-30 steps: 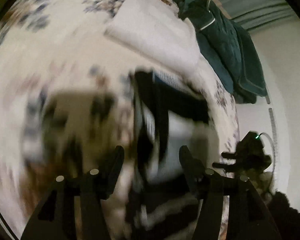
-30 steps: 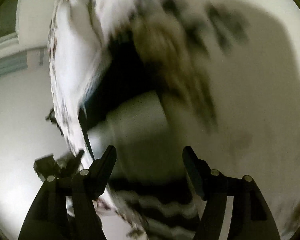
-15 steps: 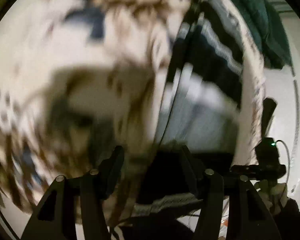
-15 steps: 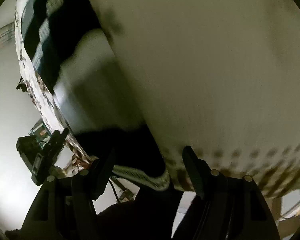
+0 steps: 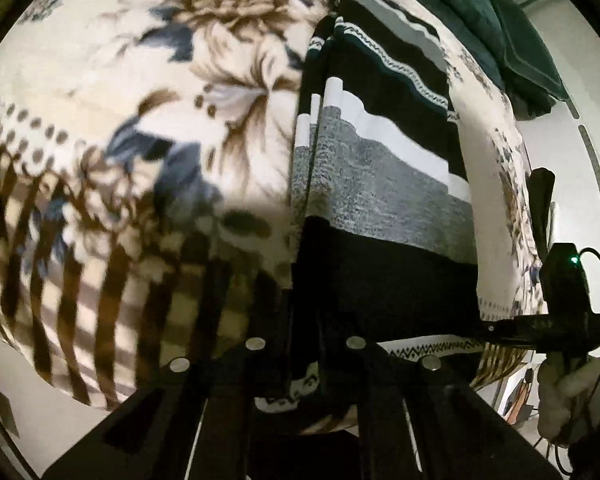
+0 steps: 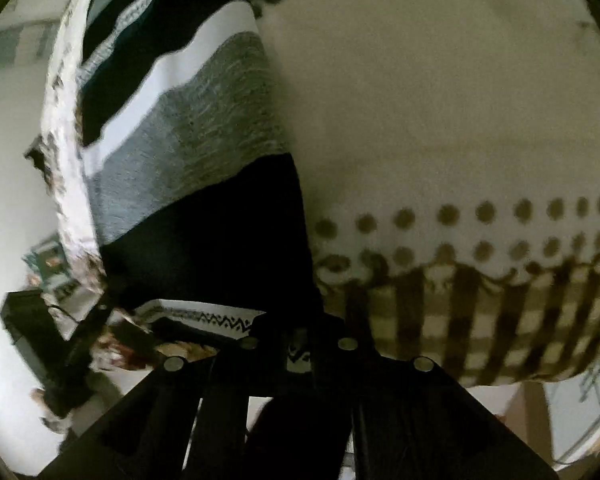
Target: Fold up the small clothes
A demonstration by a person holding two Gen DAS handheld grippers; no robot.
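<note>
1. Left gripper (image 5: 306, 354) had just been closing; its black jaws stood pressed together on the near hem of the striped knitted sweater of black, grey and white bands (image 5: 380, 184), at that hem's left corner.
2. Sweater lay flat on the cream floral fleece blanket (image 5: 148, 120) covering the bed, running away from the near edge; the patterned zigzag hem band (image 5: 432, 346) hung at the bed's edge between the two tools.
3. Right gripper (image 6: 300, 340) had likewise just been closing; jaws pinched the same hem at its right corner, cloth visibly between them.
4. Handling, judged: knit looked soft, limp and light, thick enough to bunch; it should drape and sag between the two pinch points, and the fleece beneath may drag on it.
5. Hold, judged: the hem corners suit a fold toward the far end; keep both grips level so the edge stays straight.
6. Dark green quilted cloth (image 5: 496, 24) lay at the far end, well apart.
</note>
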